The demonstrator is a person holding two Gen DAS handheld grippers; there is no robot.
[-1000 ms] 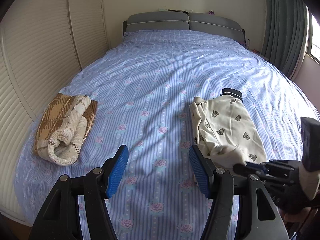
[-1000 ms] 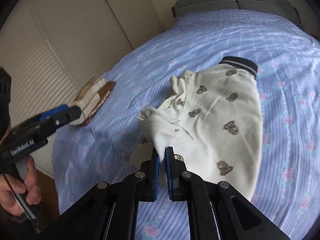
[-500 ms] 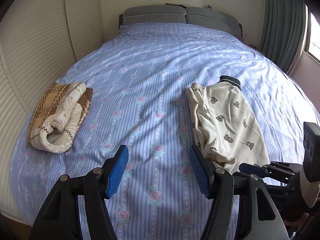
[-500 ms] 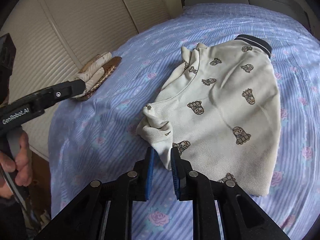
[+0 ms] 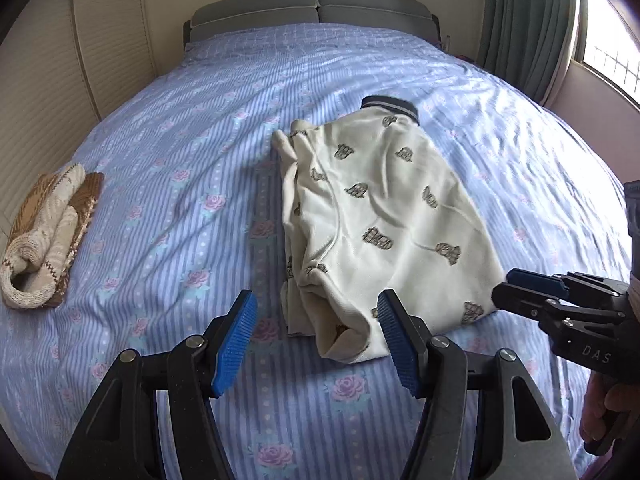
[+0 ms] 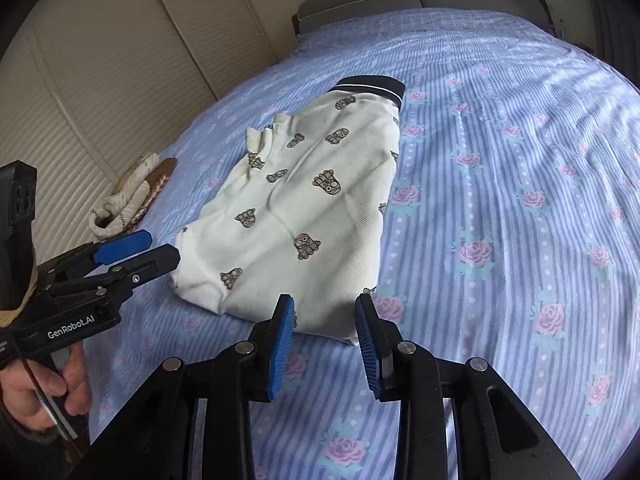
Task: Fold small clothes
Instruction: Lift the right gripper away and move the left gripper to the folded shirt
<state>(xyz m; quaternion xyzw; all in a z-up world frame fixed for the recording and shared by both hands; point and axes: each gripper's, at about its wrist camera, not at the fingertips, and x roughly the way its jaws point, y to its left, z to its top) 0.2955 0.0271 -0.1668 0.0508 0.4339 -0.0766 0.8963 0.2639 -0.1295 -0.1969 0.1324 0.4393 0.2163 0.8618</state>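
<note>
A cream shirt with small printed figures and a dark collar point(image 5: 384, 216) lies partly folded on the blue rose-patterned bed point(image 5: 180, 184); it also shows in the right wrist view point(image 6: 304, 216). My left gripper point(image 5: 316, 338) is open and empty, just short of the shirt's near rolled edge. My right gripper point(image 6: 325, 342) is open and empty, at the shirt's near hem. Each gripper shows in the other's view: the right one point(image 5: 520, 286) at the shirt's right corner, the left one point(image 6: 136, 250) at its left corner.
A folded beige and brown knit garment point(image 5: 48, 236) lies at the bed's left edge, also in the right wrist view point(image 6: 132, 196). A grey headboard point(image 5: 316, 6) is at the far end. Slatted wardrobe doors point(image 6: 100, 68) run along the left, curtains point(image 5: 524, 28) on the right.
My right gripper has let go of the shirt's fold and opened; the shirt now lies flat. My left gripper has moved right and closer to the shirt, still open.
</note>
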